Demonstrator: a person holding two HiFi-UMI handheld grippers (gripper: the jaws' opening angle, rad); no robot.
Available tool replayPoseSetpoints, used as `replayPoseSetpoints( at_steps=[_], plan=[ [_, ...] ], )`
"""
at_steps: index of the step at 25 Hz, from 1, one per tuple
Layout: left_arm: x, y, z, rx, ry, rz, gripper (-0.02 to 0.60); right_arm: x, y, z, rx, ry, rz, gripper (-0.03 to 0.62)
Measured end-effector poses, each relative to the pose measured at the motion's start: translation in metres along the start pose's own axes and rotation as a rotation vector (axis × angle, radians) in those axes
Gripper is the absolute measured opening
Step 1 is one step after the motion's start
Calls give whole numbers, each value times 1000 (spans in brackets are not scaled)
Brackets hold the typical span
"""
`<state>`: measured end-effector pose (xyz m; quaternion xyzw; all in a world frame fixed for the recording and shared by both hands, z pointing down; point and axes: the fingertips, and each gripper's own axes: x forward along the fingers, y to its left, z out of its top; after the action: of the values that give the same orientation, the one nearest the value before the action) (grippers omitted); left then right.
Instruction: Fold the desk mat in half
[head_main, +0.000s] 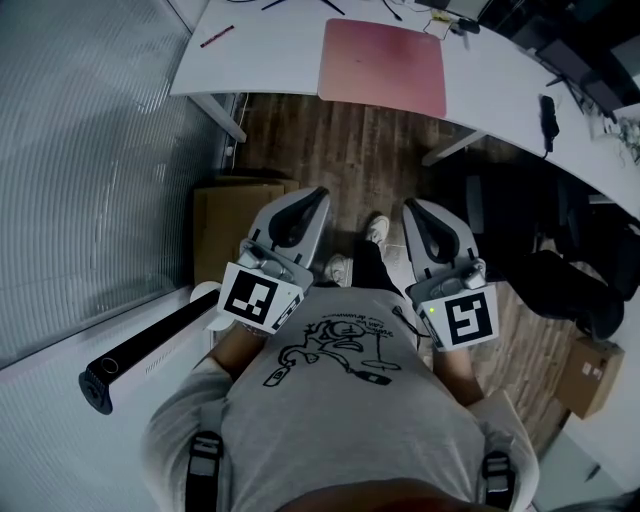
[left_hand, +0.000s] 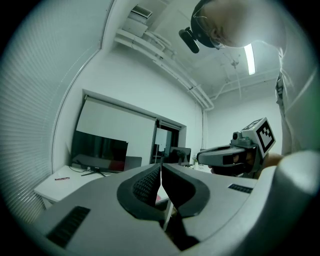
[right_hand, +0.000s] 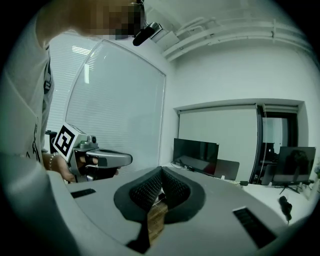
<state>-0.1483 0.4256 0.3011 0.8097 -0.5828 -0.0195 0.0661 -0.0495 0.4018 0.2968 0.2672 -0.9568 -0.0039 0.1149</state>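
The pink desk mat (head_main: 383, 65) lies flat and unfolded on the white desk (head_main: 270, 55), far ahead of me in the head view. Both grippers are held close to the person's body, well short of the desk and above the wooden floor. My left gripper (head_main: 318, 192) is shut with nothing between its pads, which meet at the tip (left_hand: 161, 167). My right gripper (head_main: 410, 206) stands beside it, its pads also meeting at the tip (right_hand: 161, 171) with nothing held. Each gripper appears in the other's view: the right gripper (left_hand: 200, 157) and the left gripper (right_hand: 129, 159).
A cardboard box (head_main: 232, 225) sits on the floor at the left, a black tube (head_main: 140, 350) below it. A black office chair (head_main: 560, 250) and another box (head_main: 588, 375) stand at the right. On the desk lie a red pen (head_main: 216, 37) and a black device (head_main: 548, 115). A monitor (left_hand: 98, 150) stands on the desk.
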Motion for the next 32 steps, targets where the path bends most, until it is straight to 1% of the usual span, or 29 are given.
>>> replayPoseSetpoints(
  at_steps=[2,5,6,9,12,16,22,25,27,29,32],
  plan=[
    [6,4,-2,-7,1,3,26,6,-6,-2,0,-1,2,6],
    [16,8,-2,-15,-1,5,26,15,-15,7,25,-48,-5,6],
    [20,9,-1,-14,-1,5,26,17,-19,7,25,-49,-3,6],
    [33,13,-1,-12,-2,6,26,20,-30,-4,0,4,8,6],
    [49,14,-1,-8,-1,2,26,24,-47,-4,-2,-6,1,6],
    [81,12,0,-9,7,-8,26,29,-81,-4,7,-12,-13,6],
    [131,11,11,-17,-25,-21,26,39,-131,-3,9,-11,-33,6],
    [157,12,12,-12,-18,-29,26,45,-156,-1,14,-8,-48,6],
    [175,11,14,-17,-33,-33,26,49,-173,3,27,-36,-58,6],
    [191,8,11,-6,-2,-36,26,51,-190,9,48,-73,-71,6],
    [214,6,11,3,27,-40,26,52,-216,7,43,-55,-74,6]
  ],
)
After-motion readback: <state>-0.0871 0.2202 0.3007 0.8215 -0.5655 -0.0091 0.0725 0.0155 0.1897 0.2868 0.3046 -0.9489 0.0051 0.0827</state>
